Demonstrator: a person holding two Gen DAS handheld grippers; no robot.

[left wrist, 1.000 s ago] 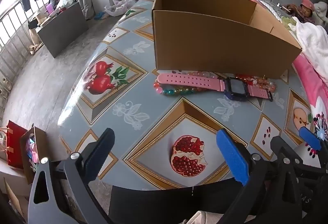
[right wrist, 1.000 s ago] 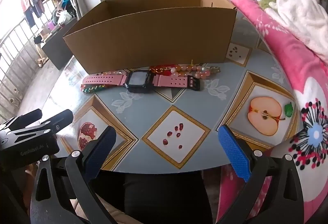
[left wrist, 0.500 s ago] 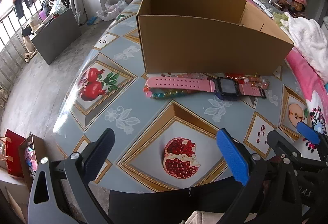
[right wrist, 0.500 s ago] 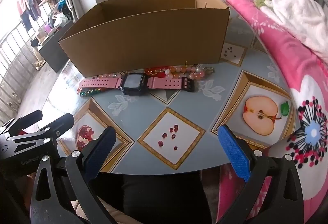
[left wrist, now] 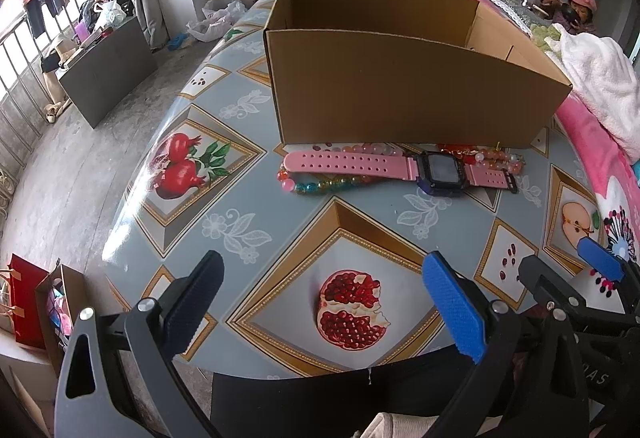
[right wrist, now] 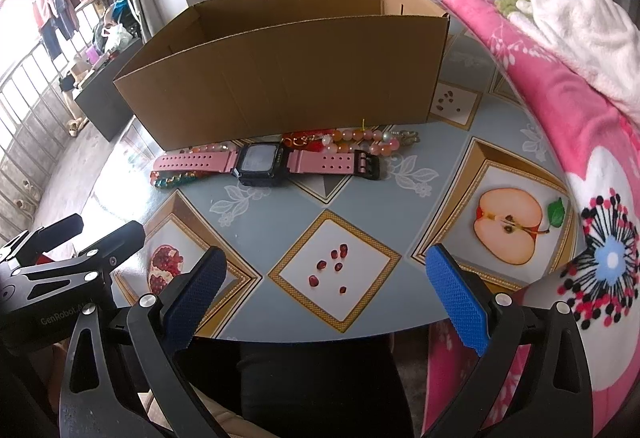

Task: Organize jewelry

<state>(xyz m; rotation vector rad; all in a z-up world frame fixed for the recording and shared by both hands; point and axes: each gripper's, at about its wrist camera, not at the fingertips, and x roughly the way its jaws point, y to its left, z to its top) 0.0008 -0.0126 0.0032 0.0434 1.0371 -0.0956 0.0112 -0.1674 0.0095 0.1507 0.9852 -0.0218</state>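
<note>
Jewelry in a row on the table (left wrist: 256, 213), tight against the near wall of the cardboard box (left wrist: 400, 93). Pink-strapped watch (left wrist: 400, 166) lies flat, dark face up; from my left gripper (left wrist: 324, 302) it sits at 12 o'clock, from my right gripper (right wrist: 324, 296) at about 11. Green-and-orange bead string (left wrist: 320, 185) partly under the strap's left end. Peach bead strand (right wrist: 360, 137) behind the buckle end, touching it. Both my grippers spread wide, holding nothing, hovering at the near table edge, well apart from the pieces.
</note>
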